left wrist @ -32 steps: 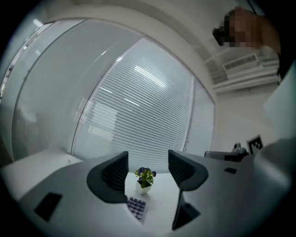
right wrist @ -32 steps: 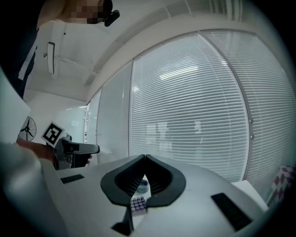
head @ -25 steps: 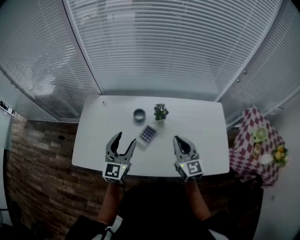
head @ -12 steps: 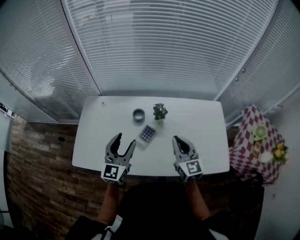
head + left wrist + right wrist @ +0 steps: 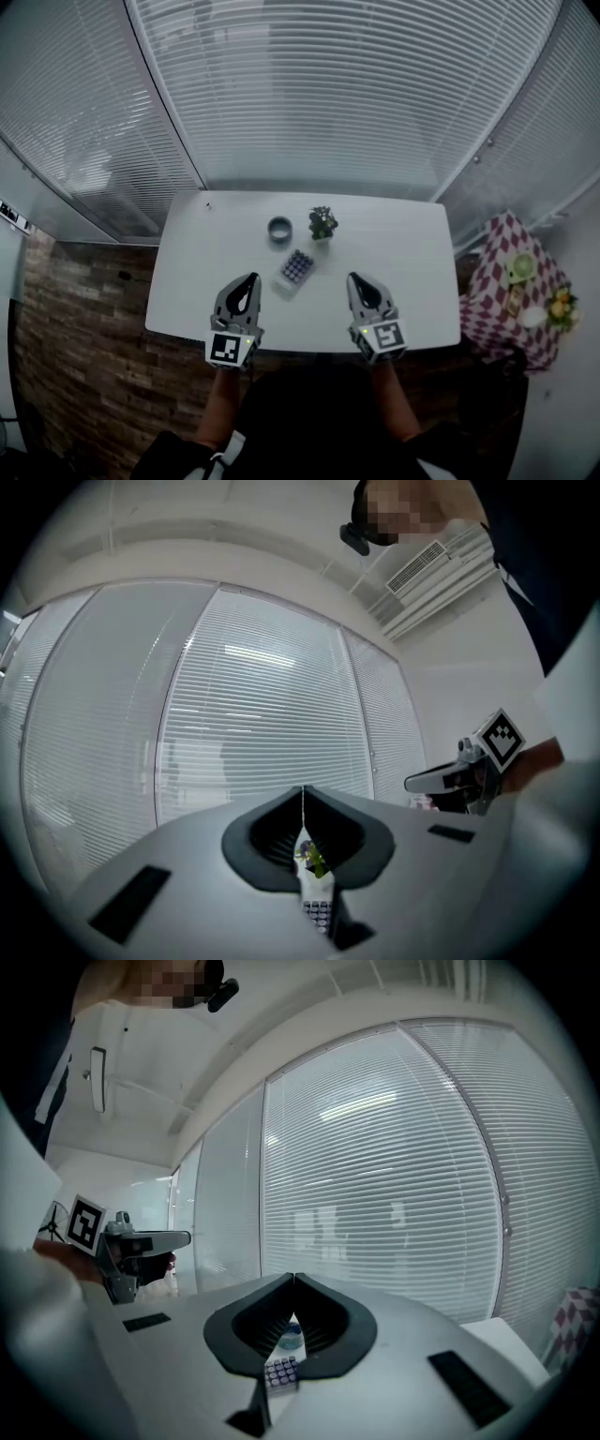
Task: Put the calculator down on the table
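Observation:
The calculator [image 5: 294, 271], white with dark keys, lies flat on the white table [image 5: 403, 272] near the middle. It shows small through the jaws in the left gripper view [image 5: 317, 913] and the right gripper view [image 5: 280, 1371]. My left gripper [image 5: 251, 281] hangs over the near table edge, left of the calculator and apart from it, jaws shut with nothing between them. My right gripper [image 5: 356, 280] hangs level with it on the calculator's right, also shut and empty. Neither touches the calculator.
A small potted plant [image 5: 322, 223] and a grey round cup [image 5: 279, 229] stand behind the calculator. Window blinds [image 5: 319, 94] close off the far side. A side table with a checked cloth [image 5: 511, 291] stands at the right. A brick wall [image 5: 75, 328] lies lower left.
The left gripper's jaws, wide apart in both earlier frames, have closed together. The right gripper and the calculator have stayed where they were.

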Demonstrator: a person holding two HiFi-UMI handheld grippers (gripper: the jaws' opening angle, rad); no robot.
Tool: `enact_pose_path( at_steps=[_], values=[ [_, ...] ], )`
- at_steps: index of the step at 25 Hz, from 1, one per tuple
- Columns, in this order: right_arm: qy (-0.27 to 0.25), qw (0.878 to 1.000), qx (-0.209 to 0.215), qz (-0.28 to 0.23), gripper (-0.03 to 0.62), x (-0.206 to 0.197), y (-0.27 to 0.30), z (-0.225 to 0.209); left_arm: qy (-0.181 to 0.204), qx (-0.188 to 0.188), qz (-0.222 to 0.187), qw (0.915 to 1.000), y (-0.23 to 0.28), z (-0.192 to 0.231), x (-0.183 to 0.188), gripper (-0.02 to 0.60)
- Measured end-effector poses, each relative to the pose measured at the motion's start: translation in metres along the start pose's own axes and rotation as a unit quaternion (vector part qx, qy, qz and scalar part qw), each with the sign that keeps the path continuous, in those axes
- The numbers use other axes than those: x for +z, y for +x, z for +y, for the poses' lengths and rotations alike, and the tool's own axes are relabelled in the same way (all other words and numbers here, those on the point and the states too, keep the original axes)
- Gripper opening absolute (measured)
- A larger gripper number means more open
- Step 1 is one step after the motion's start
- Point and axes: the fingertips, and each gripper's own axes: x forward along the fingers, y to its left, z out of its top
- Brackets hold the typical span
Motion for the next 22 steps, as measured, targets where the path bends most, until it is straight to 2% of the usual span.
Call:
enact_pose_path(
  at_steps=[2, 6, 8, 10, 14, 22],
  values=[
    [0.0, 1.0, 0.003, -0.003, 0.006, 0.001, 0.0, 0.002, -0.014, -0.001, 0.001, 0.9999, 0.001, -0.002, -0.002, 0.008],
    [-0.016, 1.0, 0.023, 0.003, 0.006, 0.002, 0.002, 0.011, -0.015, 0.001, 0.005, 0.9999, -0.003, -0.002, -0.006, 0.006],
    [-0.039, 0.998, 0.039, 0.02, 0.006, -0.002, 0.002, 0.018, -0.011, -0.008, 0.004, 0.9999, -0.004, -0.006, -0.004, 0.006],
    [-0.056, 0.997, 0.037, 0.028, 0.006, -0.003, 0.003, 0.02, -0.015, -0.014, 0.011, 0.9997, -0.003, -0.005, -0.004, 0.006],
    [-0.013, 0.999, 0.035, 0.026, 0.006, -0.005, 0.005, 0.016, -0.02, -0.003, 0.008, 0.9998, -0.002, 0.001, -0.006, 0.006],
    [0.011, 0.999, 0.047, 0.02, 0.005, -0.005, 0.006, 0.02, -0.012, -0.008, 0.019, 0.9997, -0.004, -0.004, -0.012, 0.006]
  ],
)
